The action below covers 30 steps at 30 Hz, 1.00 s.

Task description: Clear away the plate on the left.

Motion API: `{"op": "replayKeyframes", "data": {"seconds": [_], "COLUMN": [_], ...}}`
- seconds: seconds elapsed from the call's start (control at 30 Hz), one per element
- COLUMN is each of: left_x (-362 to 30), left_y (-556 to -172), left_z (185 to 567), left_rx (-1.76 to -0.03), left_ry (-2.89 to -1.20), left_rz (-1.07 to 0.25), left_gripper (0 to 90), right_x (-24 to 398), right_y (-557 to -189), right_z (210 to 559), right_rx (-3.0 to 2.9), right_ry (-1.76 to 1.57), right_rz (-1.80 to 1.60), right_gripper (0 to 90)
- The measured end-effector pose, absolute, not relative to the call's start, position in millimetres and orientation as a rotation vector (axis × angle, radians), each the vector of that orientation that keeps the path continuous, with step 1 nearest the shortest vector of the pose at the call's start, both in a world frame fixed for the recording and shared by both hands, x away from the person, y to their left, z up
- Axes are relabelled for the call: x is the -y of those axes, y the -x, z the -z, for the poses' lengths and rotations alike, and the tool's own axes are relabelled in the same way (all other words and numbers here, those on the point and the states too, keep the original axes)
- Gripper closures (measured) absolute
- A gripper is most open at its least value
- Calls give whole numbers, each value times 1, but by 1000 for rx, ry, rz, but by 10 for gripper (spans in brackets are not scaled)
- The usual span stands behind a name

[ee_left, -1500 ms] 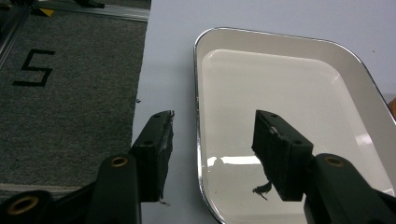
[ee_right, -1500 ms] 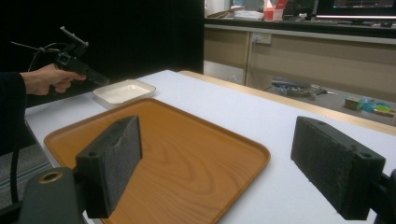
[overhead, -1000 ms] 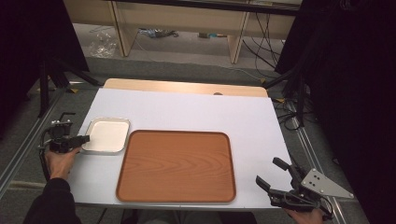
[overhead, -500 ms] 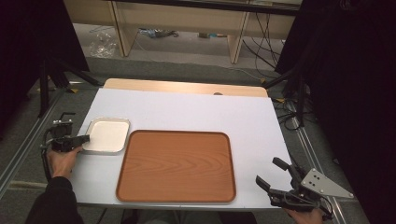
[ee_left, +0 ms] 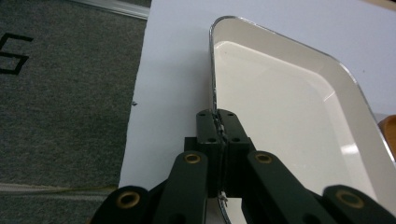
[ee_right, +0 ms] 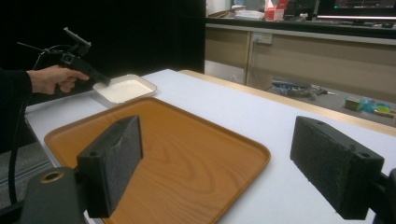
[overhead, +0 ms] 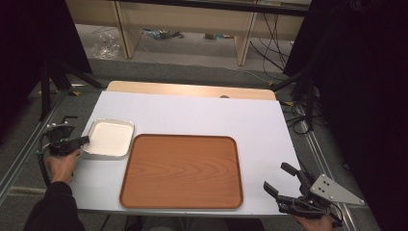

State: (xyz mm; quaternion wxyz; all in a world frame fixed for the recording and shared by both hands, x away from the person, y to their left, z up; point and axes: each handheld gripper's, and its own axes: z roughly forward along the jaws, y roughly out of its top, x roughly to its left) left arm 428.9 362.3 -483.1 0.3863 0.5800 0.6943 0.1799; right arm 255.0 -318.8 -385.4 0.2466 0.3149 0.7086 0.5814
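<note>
From the high view, I had the left claw point(overhead: 85, 140) at the tabletop's point(overhead: 192, 115) 9 o'clock edge, and it had just been closing on the white dish point(overhead: 111, 138). That dish sat flat at the left of the tabletop, just beside the upper left corner of the wooden tray point(overhead: 183, 171). It was a shallow rounded rectangle, only slightly longer than wide, and its long axis ran roughly from 9 to 3 o'clock. In the left gripper view I saw the left claw point(ee_left: 218, 128) clenched on the dish's point(ee_left: 280, 102) metal-edged rim, one pad inside the wall and one outside, with the rim running away toward 12 o'clock.

The wooden tray lay in the middle of the tabletop nearer my side, its long axis also 9 to 3 o'clock.

At 5 o'clock in the high view my right claw point(overhead: 281, 178) hung off the tabletop's near right corner, spread wide and grasping nothing. In the right gripper view its pads point(ee_right: 114, 163) stood well apart, with the tray point(ee_right: 187, 158) beyond them and the dish point(ee_right: 123, 88) far off at 10 o'clock.
</note>
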Motion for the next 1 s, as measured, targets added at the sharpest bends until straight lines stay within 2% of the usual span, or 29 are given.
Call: {"op": "replayKeyframes", "data": {"seconds": [0.1,1.0], "left_x": [-364,-377], "left_y": [-428,-417], "left_z": [479,470], "left_rx": [-1762,-1788], "left_ry": [-1504,-1371], "left_rz": [-486,-538], "left_gripper": [886,885], "right_x": [319,319], "right_y": [-255,-255], "right_z": [385,385], "right_rx": [-1933,-1936], "right_ry": [-860,-828], "right_rz": [-1583,-1579], "right_gripper": [177,177]}}
